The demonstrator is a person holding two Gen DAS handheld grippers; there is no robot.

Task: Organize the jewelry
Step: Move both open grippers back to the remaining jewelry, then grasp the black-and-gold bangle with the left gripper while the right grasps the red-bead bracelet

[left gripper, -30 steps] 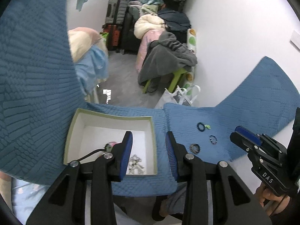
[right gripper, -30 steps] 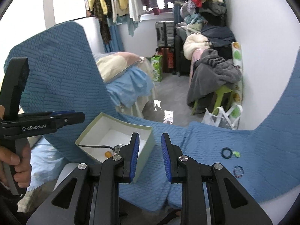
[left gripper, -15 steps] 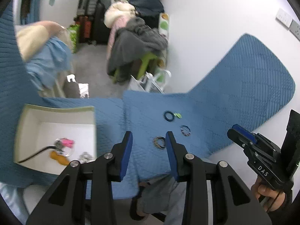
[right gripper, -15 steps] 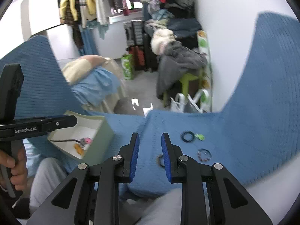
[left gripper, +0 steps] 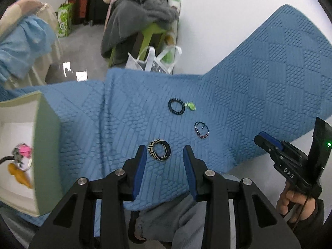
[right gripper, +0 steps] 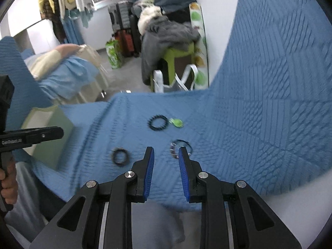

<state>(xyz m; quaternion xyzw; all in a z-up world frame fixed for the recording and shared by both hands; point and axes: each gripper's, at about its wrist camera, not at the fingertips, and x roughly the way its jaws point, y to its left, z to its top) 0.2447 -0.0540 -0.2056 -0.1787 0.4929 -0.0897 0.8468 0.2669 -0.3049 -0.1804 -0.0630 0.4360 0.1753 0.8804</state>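
Cluttered with heaped clothes, suitcases and a grey garment slung over a lime-green stool (left gripper: 151,33), the room lies behind a quilted blue textured cloth (left gripper: 238,95) that serves as the work surface; it looks soft and may give under pressure. On it lie 3 loose pieces: a wide black bangle with a cream key pattern (left gripper: 159,151), a black beaded bracelet with a small green charm (left gripper: 176,106) further away, and a thin cord bracelet strung with dark red and purple beads (left gripper: 201,130) to the right. The left gripper (left gripper: 164,157) hovers just short of the bangle, fingers apart with nothing between them; the right gripper (right gripper: 165,159) hangs near the cord bracelet, its fingers also parted and empty. All 3 pieces are probably light. The bangle looks stiff and smooth, so it may slip; pinching across its raised wall seems best. Both bracelets should be limp, so lift each by a single strand. At the left stands a pale green open cardboard box with a white inside (left gripper: 44,145), already holding a few trinkets
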